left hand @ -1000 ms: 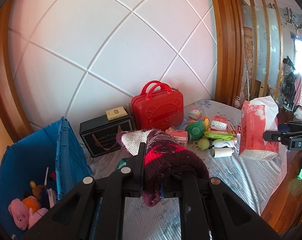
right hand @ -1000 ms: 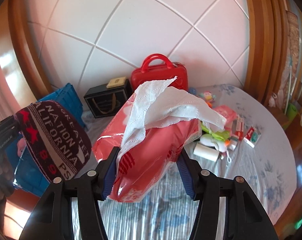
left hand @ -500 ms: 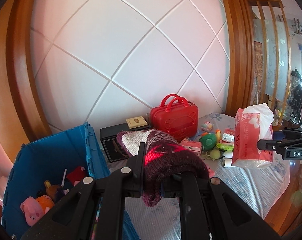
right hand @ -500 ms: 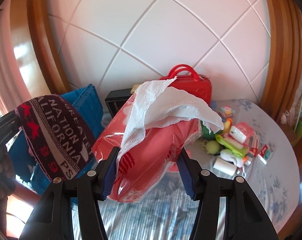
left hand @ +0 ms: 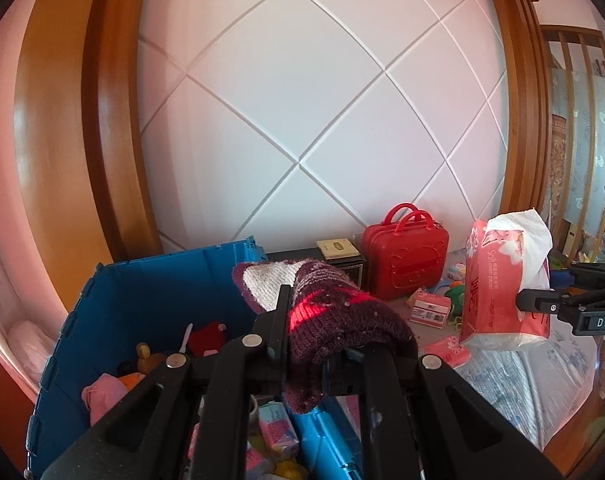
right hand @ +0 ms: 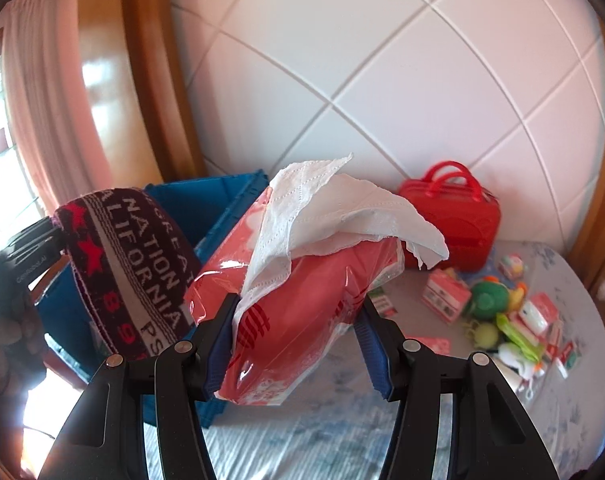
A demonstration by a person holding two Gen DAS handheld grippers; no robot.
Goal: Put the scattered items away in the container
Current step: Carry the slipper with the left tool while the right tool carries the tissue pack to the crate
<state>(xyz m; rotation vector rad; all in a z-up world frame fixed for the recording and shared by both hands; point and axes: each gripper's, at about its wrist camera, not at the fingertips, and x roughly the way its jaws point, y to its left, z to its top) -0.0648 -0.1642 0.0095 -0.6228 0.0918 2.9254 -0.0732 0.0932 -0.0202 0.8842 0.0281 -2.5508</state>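
Above the blue crate point(left hand: 150, 300), the left gripper point(left hand: 322, 344) holds a knitted hat point(left hand: 334, 312), its fingers closed on the wool; the hat hangs over the crate's near wall. Soft toys point(left hand: 102, 396) and small packets point(left hand: 276, 426) lie inside the crate. Beside it, the right gripper point(right hand: 298, 344) grips a red tissue pack point(right hand: 302, 300) between blue-padded fingers point(right hand: 372, 354), clear of the bed point(right hand: 322, 432), with a white tissue point(right hand: 326, 208) trailing from its top. Toward the bed's far edge stand a red case point(right hand: 458, 220) and a black box point(left hand: 350, 266); scattered toys point(right hand: 490, 298) and packets lie near its right edge.
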